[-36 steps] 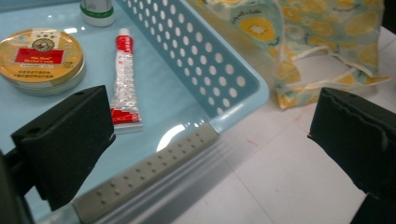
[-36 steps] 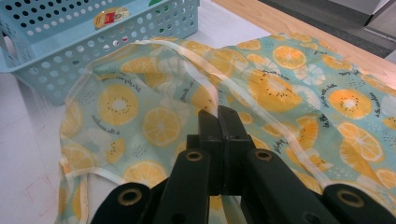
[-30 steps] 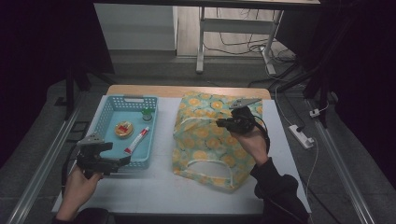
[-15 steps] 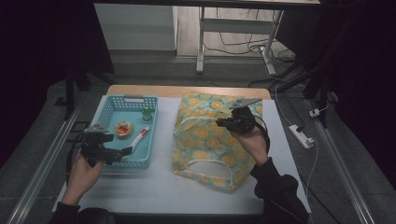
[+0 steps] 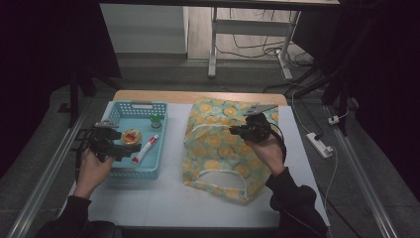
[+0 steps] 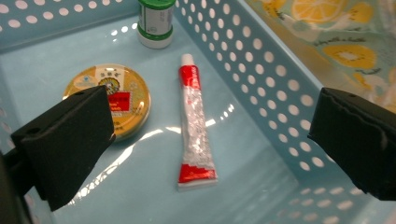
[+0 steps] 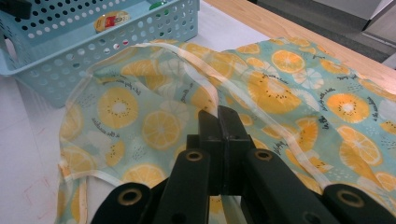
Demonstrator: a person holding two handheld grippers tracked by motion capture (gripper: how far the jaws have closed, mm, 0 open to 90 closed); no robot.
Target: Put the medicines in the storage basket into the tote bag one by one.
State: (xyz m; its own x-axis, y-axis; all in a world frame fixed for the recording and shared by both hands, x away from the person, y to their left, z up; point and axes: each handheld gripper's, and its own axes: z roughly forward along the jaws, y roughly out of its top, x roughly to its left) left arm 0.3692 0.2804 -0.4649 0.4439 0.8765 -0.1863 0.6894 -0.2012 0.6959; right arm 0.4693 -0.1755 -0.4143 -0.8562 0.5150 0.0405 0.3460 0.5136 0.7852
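A blue perforated basket (image 5: 148,171) (image 6: 261,74) at the table's left holds a round gold tin (image 5: 131,136) (image 6: 121,93), a red and white tube (image 5: 146,148) (image 6: 194,126) and a small green-capped bottle (image 5: 156,120) (image 6: 155,23). My left gripper (image 5: 130,148) (image 6: 212,140) hovers open over the basket, its jaws spread wide on either side of the tube, touching nothing. To the right lies a cloth bag (image 5: 218,148) (image 7: 280,79) printed with orange slices. My right gripper (image 5: 233,131) (image 7: 218,116) is shut on the bag's white handle strap (image 7: 196,65), lifting it slightly.
The white tabletop (image 5: 168,198) has free room in front of the basket and bag. A wooden strip (image 5: 198,96) runs along the far edge. A power strip (image 5: 319,145) lies on the floor at the right.
My left gripper has moved forward from the basket's near left corner to over the tube and tin. The right gripper and bag have stayed put.
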